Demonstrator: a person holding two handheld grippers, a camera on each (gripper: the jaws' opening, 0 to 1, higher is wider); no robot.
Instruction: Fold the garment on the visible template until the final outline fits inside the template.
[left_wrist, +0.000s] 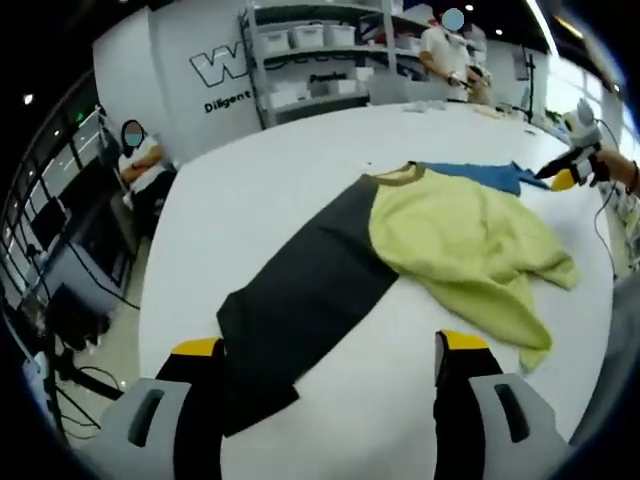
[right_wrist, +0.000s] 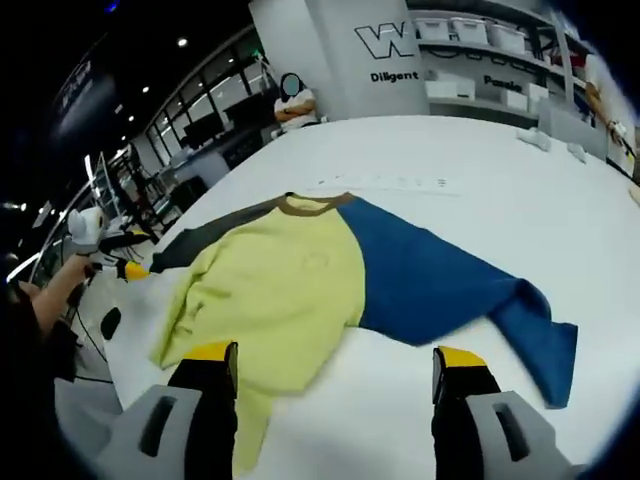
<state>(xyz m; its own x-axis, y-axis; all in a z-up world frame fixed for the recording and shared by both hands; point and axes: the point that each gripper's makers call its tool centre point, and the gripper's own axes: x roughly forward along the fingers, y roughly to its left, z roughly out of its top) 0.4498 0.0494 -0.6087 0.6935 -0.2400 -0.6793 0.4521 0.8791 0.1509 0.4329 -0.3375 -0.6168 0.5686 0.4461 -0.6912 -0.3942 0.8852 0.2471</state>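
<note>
Nearby, garment (left_wrist: 400, 250) on white table (left_wrist: 250, 200), shelves (left_wrist: 310, 50) beyond; both grippers' fingers spread.

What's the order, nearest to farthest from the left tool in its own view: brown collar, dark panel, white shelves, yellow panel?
1. Dark panel, lying between the left tool jaws, left side.
2. Yellow panel, just ahead on the right.
3. Brown collar, at the garment's far end.
4. White shelves, beyond the table against the back wall.

template: you can't make it out on the desk (right_wrist: 560, 190)
blue sleeve (left_wrist: 480, 176): mostly hidden behind the yellow body (left_wrist: 460, 245)
</note>
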